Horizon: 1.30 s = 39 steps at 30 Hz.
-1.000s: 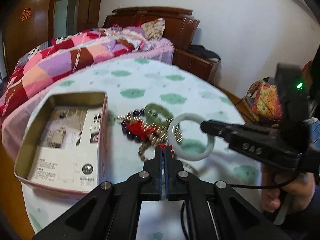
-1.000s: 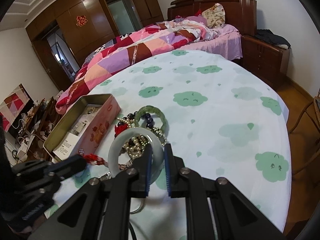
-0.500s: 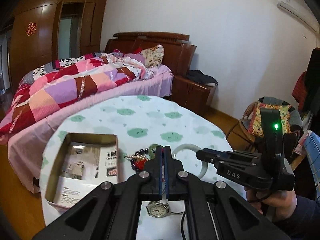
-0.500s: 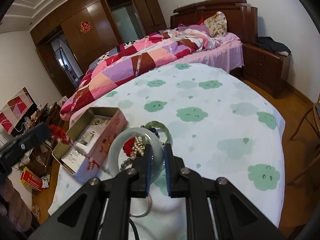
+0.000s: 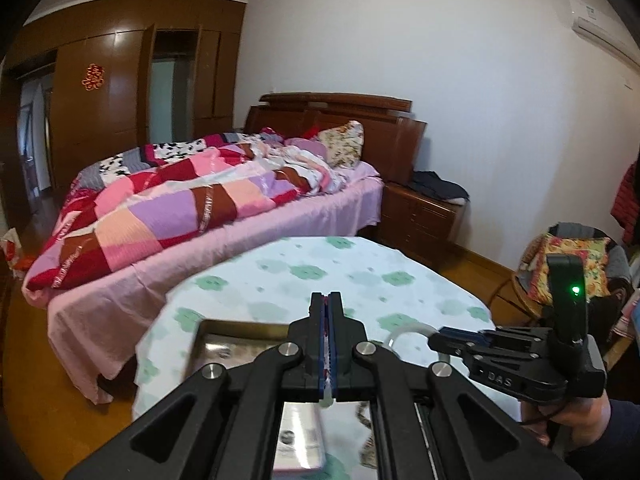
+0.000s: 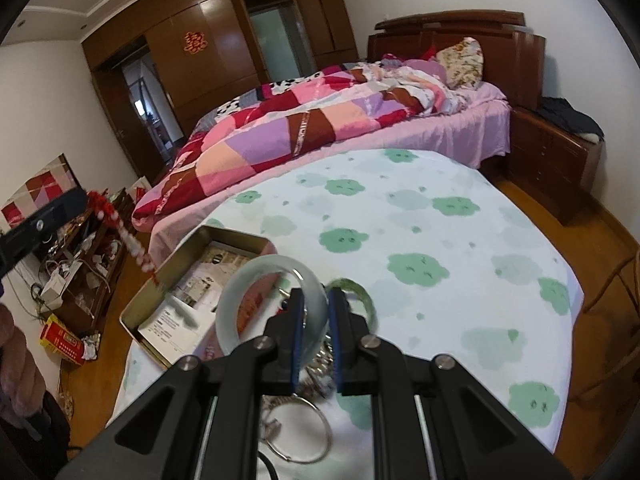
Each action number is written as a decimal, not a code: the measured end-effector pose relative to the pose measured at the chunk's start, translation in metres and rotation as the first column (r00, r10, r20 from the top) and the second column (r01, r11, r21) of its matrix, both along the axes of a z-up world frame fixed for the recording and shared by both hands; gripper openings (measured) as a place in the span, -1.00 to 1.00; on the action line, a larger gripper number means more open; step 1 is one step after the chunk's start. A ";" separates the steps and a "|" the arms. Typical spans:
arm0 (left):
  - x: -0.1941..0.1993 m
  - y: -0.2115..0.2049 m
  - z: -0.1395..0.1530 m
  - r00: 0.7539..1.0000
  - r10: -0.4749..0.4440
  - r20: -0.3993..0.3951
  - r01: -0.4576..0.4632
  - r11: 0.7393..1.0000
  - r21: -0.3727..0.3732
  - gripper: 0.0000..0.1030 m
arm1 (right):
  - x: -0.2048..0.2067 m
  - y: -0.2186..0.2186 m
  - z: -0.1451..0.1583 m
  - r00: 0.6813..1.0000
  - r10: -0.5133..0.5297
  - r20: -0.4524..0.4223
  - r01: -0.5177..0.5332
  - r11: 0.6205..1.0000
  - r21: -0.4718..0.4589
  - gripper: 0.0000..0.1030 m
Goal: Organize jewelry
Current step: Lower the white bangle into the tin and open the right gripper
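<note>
The letters "DAS" stand in pale print on the black body of the right claw (image 5: 448, 343), seen from the left wrist view. A red double-happiness sign (image 5: 93, 77) hangs on the brown wardrobe door; it shows in the right wrist view as well (image 6: 195, 42). The open tin box (image 6: 158, 309) on the bench holds printed paper sheets, but their lines are too small and blurred to read. A red carton (image 6: 62, 340) on the floor carries yellow characters, perhaps a brand name, which cannot be made out.
</note>
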<state>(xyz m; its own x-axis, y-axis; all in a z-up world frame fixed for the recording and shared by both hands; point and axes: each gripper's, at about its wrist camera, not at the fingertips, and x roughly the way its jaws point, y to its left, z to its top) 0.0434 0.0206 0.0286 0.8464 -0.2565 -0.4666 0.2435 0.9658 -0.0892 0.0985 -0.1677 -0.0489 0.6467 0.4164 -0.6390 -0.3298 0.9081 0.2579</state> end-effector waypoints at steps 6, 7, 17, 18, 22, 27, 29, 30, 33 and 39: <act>0.025 0.025 -0.003 0.997 0.073 -0.012 -0.073 0.997 0.016 -1.00 | 0.016 0.027 0.006 0.999 0.051 -0.009 -0.051 0.999 -0.014 -0.72; 0.028 0.029 -0.004 0.997 0.080 -0.015 -0.080 0.997 0.017 -1.00 | 0.019 0.032 0.007 0.998 0.060 -0.011 -0.060 0.998 -0.020 -0.72; 0.064 0.055 -0.024 0.986 0.154 -0.058 -0.151 0.987 0.049 -1.00 | 0.049 0.088 0.000 0.991 0.126 -0.043 -0.128 0.990 -0.061 -0.72; 0.067 0.057 -0.026 0.986 0.156 -0.063 -0.153 0.987 0.048 -1.00 | 0.051 0.093 -0.001 0.990 0.130 -0.045 -0.133 0.989 -0.067 -0.72; 0.077 0.058 -0.032 0.985 0.158 -0.071 -0.155 0.987 0.053 -1.00 | 0.059 0.109 -0.009 0.988 0.139 -0.059 -0.144 0.986 -0.087 -0.72; 0.090 0.061 -0.044 0.980 0.174 -0.101 -0.169 0.984 0.056 -1.00 | 0.069 0.122 -0.021 0.988 0.133 -0.077 -0.141 0.984 -0.111 -0.72; 0.094 0.062 -0.049 0.977 0.180 -0.113 -0.175 0.983 0.058 -1.00 | 0.072 0.126 -0.027 0.987 0.132 -0.087 -0.142 0.983 -0.118 -0.71; 0.096 0.062 -0.052 0.977 0.179 -0.120 -0.173 0.983 0.058 -1.00 | 0.073 0.128 -0.030 0.987 0.131 -0.092 -0.142 0.982 -0.123 -0.71; 0.101 0.062 -0.060 0.974 0.182 -0.135 -0.174 0.982 0.067 -1.00 | 0.076 0.135 -0.038 0.986 0.132 -0.103 -0.146 0.980 -0.136 -0.69; 0.109 0.063 -0.079 0.966 0.191 -0.172 -0.180 0.980 0.081 -1.00 | 0.079 0.138 -0.046 0.988 0.120 -0.102 -0.135 0.979 -0.154 -0.68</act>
